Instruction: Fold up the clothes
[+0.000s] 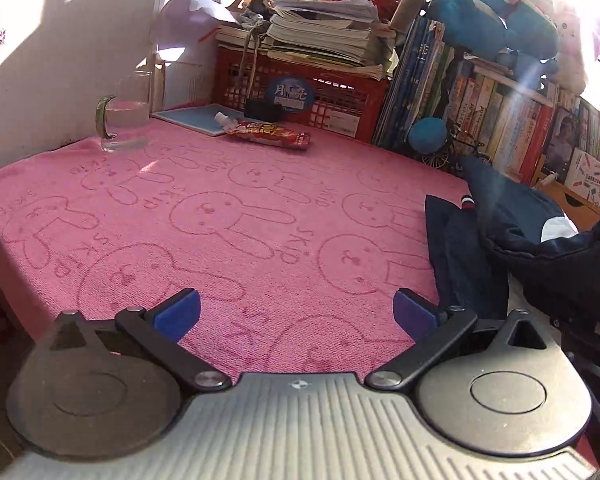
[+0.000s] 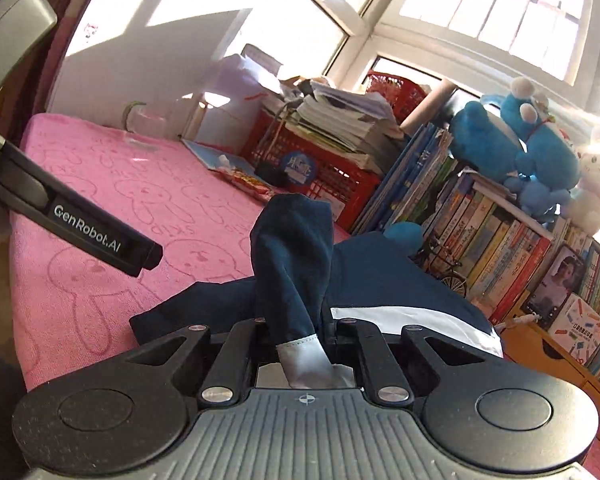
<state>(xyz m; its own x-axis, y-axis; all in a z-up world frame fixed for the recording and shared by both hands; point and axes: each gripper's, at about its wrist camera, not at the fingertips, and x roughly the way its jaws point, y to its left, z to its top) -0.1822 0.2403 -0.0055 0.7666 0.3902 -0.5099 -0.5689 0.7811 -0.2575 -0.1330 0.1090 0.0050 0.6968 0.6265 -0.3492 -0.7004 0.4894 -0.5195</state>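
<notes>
A glass mug (image 1: 125, 114) and a snack packet (image 1: 271, 133) sit on the pink towel (image 1: 220, 216) (rabbit-patterned); beyond, a red crate (image 1: 300, 92) holds stacked papers (image 1: 324, 32).

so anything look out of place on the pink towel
Yes. A glass of water stands on the pink towel at its far left corner, and a red snack packet lies at the far edge. Both sit on the folding surface. The navy garment is bunched, pinched in the right claw.
</notes>
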